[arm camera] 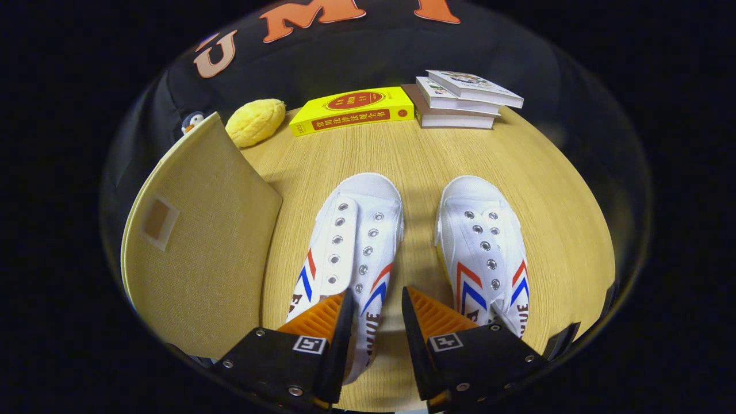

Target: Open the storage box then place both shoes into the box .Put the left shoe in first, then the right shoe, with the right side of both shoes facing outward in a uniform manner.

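Two white canvas shoes with red and blue chevrons lie on the wooden table (402, 155), toes pointing away from me. The left shoe (351, 241) runs back between my fingers, its right side wall in the gap, with one finger over its heel area. The right shoe (483, 247) lies just ahead of the other finger. My gripper (376, 302) hovers open above them, holding nothing. The beige fabric storage box (201, 247) stands to the left of the left shoe, its lid closed.
At the back of the table lie a yellow book (353, 109), a stack of three books (460, 98) to its right, and a yellow plush toy (256, 121) to its left. A small penguin figure (192, 121) peeks behind the box.
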The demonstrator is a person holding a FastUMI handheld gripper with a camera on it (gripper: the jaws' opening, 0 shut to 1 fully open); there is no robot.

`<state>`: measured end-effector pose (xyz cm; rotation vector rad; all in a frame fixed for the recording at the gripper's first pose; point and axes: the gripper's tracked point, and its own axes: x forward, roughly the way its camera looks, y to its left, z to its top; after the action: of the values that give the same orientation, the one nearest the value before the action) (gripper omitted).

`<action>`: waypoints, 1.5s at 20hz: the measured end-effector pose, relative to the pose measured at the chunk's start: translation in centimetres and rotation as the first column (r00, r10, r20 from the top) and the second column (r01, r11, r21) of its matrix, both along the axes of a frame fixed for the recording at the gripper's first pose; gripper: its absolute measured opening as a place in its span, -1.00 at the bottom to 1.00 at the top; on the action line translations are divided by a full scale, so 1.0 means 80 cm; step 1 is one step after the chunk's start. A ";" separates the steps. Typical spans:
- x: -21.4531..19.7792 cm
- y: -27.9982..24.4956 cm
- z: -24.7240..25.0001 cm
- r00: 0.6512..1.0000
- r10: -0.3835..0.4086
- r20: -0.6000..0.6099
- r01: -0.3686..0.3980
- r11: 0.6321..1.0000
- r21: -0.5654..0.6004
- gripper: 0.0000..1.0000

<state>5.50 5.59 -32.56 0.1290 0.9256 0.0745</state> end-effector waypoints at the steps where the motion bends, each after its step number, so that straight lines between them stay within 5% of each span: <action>1: 0.000 0.004 -0.002 1.000 0.007 -0.009 -0.007 1.000 0.018 -0.03; 7: 0.001 0.009 -0.001 0.997 -0.013 0.079 0.006 0.996 0.090 -0.64; 11: 0.002 0.007 -0.001 0.988 -0.152 0.009 0.140 0.932 0.334 -1.00; 18: 0.011 0.024 0.034 0.979 -0.202 0.023 0.165 0.855 0.492 -1.00; 30: 0.003 0.055 0.198 0.970 -0.169 0.178 0.041 0.827 0.561 -1.00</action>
<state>5.75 10.02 -16.71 0.7030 0.6484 0.2512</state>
